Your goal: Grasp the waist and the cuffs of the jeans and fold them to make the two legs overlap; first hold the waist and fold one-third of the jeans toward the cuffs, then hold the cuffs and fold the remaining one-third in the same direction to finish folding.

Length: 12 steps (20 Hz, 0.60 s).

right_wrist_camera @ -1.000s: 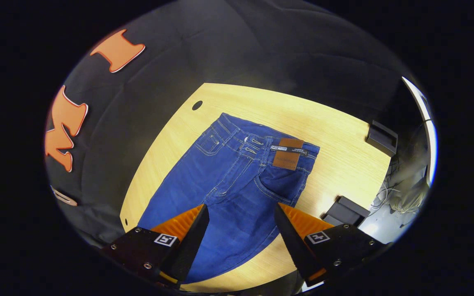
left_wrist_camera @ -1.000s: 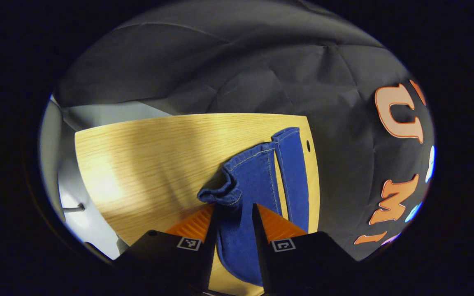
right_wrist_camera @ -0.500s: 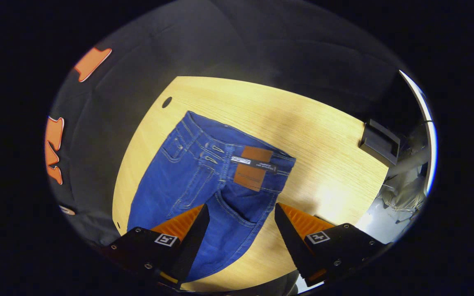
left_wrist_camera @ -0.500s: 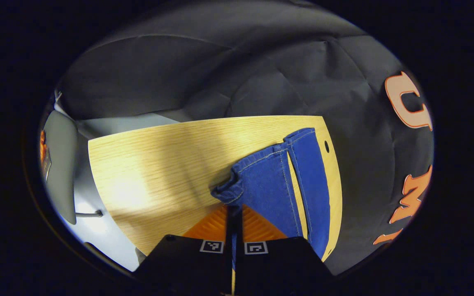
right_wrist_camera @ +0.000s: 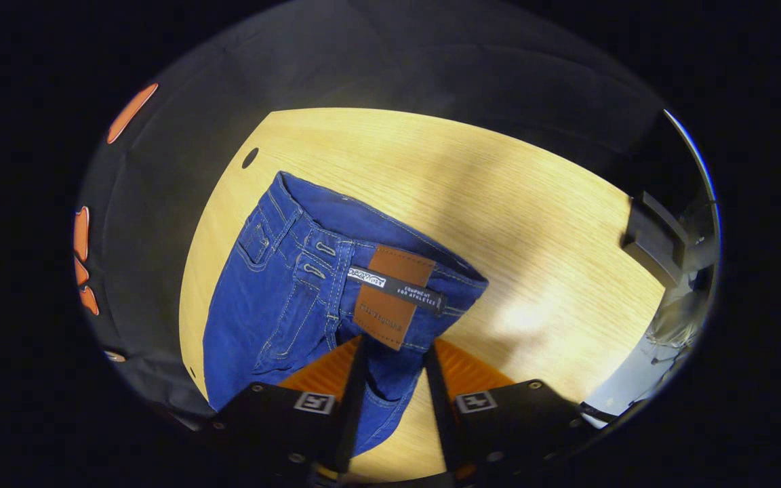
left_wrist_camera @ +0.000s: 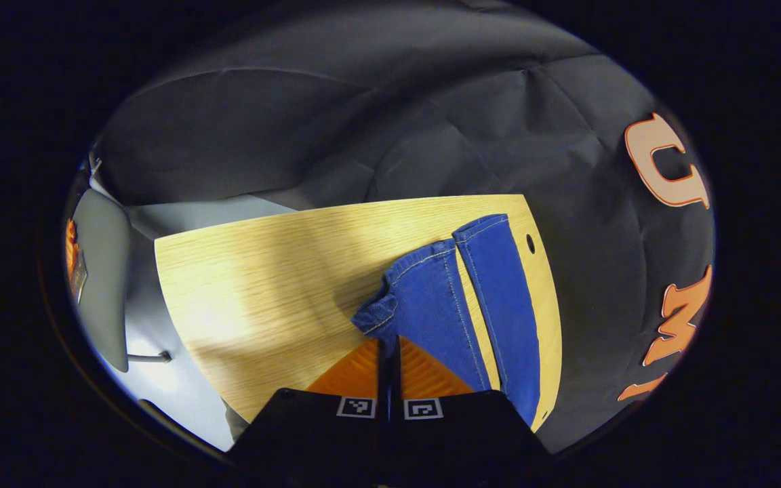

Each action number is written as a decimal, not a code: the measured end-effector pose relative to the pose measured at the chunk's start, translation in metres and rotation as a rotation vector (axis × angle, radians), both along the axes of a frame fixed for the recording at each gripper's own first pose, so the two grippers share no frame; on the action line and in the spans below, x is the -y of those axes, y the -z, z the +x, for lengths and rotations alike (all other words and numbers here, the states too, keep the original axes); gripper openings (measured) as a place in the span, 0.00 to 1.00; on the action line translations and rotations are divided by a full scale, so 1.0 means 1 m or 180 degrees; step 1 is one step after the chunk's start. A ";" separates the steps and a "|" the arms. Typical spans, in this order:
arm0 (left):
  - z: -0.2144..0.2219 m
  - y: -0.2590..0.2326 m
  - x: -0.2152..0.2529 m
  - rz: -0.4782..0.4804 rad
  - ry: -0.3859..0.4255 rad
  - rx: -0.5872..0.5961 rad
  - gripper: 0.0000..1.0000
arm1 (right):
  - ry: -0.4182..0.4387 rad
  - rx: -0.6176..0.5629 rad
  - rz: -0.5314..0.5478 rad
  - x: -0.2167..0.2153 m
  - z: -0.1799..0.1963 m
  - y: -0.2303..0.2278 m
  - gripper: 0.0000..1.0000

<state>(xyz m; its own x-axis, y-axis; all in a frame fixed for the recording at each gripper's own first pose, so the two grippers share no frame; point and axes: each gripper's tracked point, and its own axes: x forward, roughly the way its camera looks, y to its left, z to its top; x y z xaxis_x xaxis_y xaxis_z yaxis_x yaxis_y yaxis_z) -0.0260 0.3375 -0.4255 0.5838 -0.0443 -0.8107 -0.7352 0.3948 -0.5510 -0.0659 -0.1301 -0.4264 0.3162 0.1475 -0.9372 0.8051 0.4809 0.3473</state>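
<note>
Over table (left_wrist_camera: 262, 285), left gripper (left_wrist_camera: 388, 352) pinches jeans (right_wrist_camera: 282, 291) cuff; right gripper (right_wrist_camera: 392, 366) fingers parted.

Light wood tabletop (left_wrist_camera: 262, 285) glowing under a bright patch of light, creased black cloth wall (left_wrist_camera: 363, 122) behind it. Pale grey floor (left_wrist_camera: 160, 379) beside the tabletop's edge.

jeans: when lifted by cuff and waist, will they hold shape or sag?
Likely sag: the cuff already bunches and curls beside the shut left gripper. The jeans look like thick denim, so probably hefty, draping in broad folds. The waistband stands up off the table, so probably stiffer there, where the right gripper is partly closed.
</note>
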 end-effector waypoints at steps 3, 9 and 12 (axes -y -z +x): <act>0.010 -0.012 0.005 0.0050 0.0135 0.0106 0.01 | 0.0187 0.0083 0.0216 -0.006 0.000 -0.001 0.19; 0.025 -0.043 0.008 0.0264 0.0492 0.0274 0.01 | 0.0213 0.0183 0.0224 -0.005 0.008 -0.025 0.08; 0.041 -0.064 0.014 0.0352 0.0666 0.0387 0.01 | 0.0196 0.0336 0.0238 -0.008 0.021 -0.043 0.09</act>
